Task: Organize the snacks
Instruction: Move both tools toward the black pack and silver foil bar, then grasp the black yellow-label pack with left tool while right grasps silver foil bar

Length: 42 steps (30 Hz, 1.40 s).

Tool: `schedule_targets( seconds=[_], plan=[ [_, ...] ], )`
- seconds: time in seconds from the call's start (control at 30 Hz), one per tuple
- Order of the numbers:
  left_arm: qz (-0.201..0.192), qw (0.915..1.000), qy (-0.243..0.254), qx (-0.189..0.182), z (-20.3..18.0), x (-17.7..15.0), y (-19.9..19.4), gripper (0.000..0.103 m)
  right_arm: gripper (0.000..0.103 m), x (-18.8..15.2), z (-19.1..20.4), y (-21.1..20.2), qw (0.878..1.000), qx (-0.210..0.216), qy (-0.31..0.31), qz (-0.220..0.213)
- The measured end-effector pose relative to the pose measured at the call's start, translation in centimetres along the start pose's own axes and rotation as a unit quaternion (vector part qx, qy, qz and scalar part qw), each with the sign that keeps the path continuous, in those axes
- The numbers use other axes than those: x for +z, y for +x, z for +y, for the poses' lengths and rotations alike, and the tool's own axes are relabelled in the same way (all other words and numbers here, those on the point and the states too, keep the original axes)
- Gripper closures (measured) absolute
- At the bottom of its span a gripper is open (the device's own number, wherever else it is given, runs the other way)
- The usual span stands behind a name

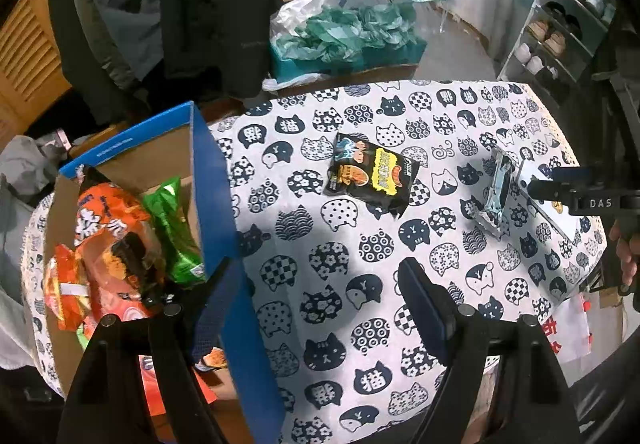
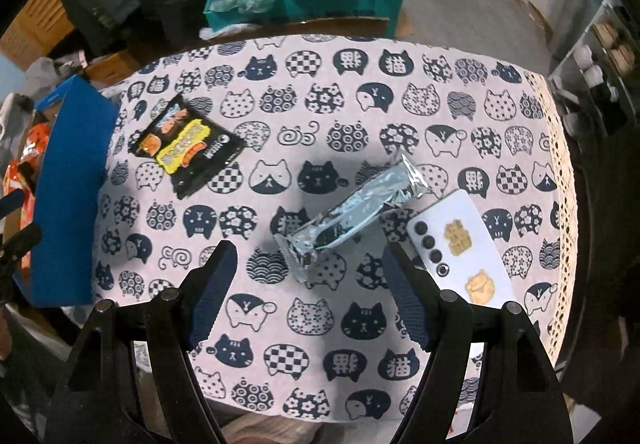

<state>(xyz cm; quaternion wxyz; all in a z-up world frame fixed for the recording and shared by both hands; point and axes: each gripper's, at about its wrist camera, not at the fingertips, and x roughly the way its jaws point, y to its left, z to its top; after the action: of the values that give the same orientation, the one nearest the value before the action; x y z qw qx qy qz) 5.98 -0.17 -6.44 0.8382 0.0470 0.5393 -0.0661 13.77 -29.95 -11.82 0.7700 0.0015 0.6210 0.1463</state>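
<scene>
A blue-edged cardboard box (image 1: 208,180) at the table's left holds orange snack bags (image 1: 108,240) and a green bag (image 1: 176,228). A black and yellow snack packet (image 1: 370,174) lies flat mid-table; it also shows in the right wrist view (image 2: 188,146). A silver foil snack bar (image 2: 354,210) lies just ahead of my open, empty right gripper (image 2: 308,260); the bar also shows in the left wrist view (image 1: 496,196). My left gripper (image 1: 316,276) is open and empty, its left finger over the box wall. The right gripper (image 1: 576,196) shows at the right of the left wrist view.
A white phone (image 2: 460,248) lies face down right of the foil bar. The cat-print tablecloth (image 2: 320,324) covers the table. A teal box of crumpled paper (image 1: 344,36) and dark coats stand behind. Shelves with shoes (image 1: 556,32) are at far right.
</scene>
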Motion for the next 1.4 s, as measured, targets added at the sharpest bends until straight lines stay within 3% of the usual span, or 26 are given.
schedule_targets(
  seconds=[0.33, 0.6, 0.93, 1.23, 1.4],
  plan=[
    [0.038, 0.9989, -0.006, -0.027, -1.3, 3.5, 4.3, 0.021, 0.028, 1.4, -3.5, 4.3, 0.997, -0.030, 0.073, 0.018],
    [0.072, 0.9964, -0.006, -0.043, -2.3, 6.1, 7.9, 0.021, 0.028, 2.3, -4.9, 7.9, 0.993, -0.014, 0.112, 0.047],
    [0.091, 0.9937, -0.016, -0.063, -2.6, 8.1, 12.3, 0.021, 0.028, 3.8, -4.9, 11.1, 0.993, -0.015, 0.097, 0.065],
    [0.092, 0.9935, 0.005, -0.066, -3.6, 8.9, 14.2, 0.021, 0.029, 5.6, -2.1, 12.8, 0.998, -0.036, 0.015, 0.046],
    [0.095, 0.9918, 0.000, -0.086, -4.1, 8.9, 14.6, 0.021, 0.070, 6.5, 0.8, 13.0, 0.997, -0.014, -0.066, 0.031]
  ],
)
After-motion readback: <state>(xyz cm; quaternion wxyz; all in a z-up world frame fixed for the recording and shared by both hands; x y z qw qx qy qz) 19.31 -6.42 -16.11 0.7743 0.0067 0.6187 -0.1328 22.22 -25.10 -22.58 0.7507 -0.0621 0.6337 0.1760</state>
